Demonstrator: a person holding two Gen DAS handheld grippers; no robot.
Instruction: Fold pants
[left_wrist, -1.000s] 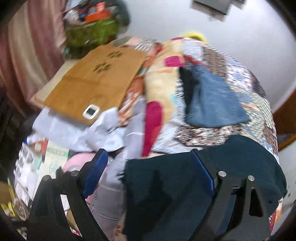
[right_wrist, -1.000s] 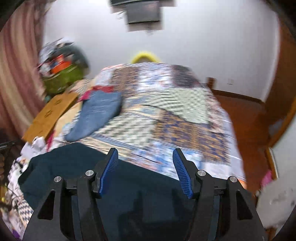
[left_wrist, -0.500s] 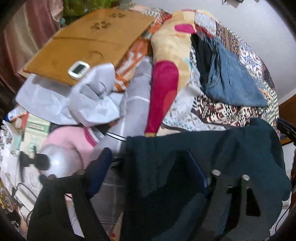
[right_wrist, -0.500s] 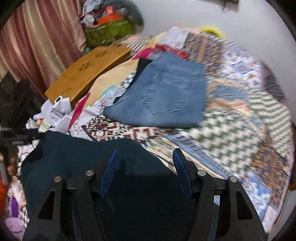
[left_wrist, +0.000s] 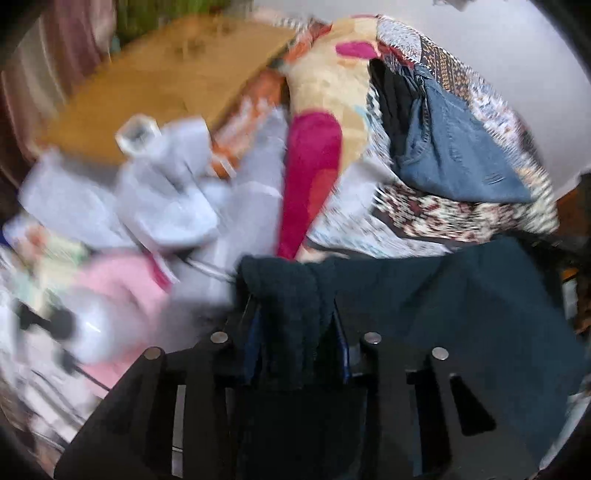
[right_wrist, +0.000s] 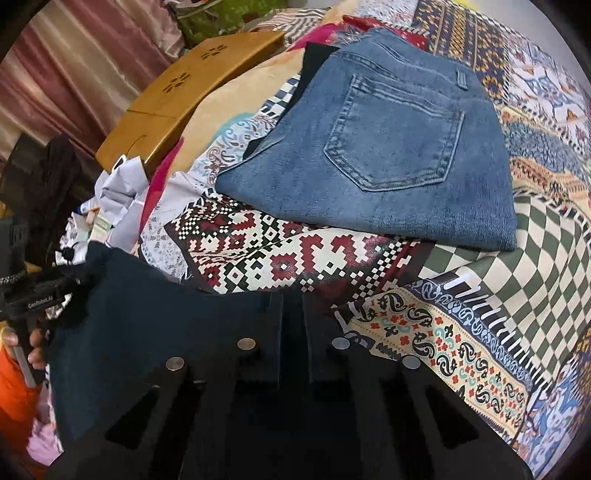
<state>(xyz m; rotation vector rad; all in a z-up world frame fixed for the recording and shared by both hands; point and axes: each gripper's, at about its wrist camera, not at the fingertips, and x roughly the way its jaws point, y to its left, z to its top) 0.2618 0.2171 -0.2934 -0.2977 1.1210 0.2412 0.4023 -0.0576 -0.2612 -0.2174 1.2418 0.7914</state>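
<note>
1. A second ago both of my grippers were wide apart above the dark teal soft cloth pants (right_wrist: 155, 314). Now both have come down onto them.

2. My right gripper (right_wrist: 293, 314) has snapped together. Its two black fingers now sit close side by side on the top edge of the pants. I think a thin bit of the cloth is pinched there, but the fingers hide it, so I cannot be sure.

3. My left gripper (left_wrist: 295, 332) is closing right now. A thick bunched fold of the pants stands up between its fingers, and the blue pads already squeeze it from both sides.

4. The left view is blurry, so the small things on the left side of the bed are hard to make out.

5. What this means: I now have hold of the pants at two spots along one edge. I judge that the picking-up step is almost done, and the fold itself has not begun.

6. The pants lie at the near edge of the bed with the patchwork quilt (right_wrist: 480, 295), right under both grippers, and stretch from one gripper to the other.

7. A folded blue denim pair of jeans (right_wrist: 388, 155) lies farther back on the quilt, well apart from the dark pants.

8. A flat brown wooden board (right_wrist: 184, 85) lies at the far left.
</note>
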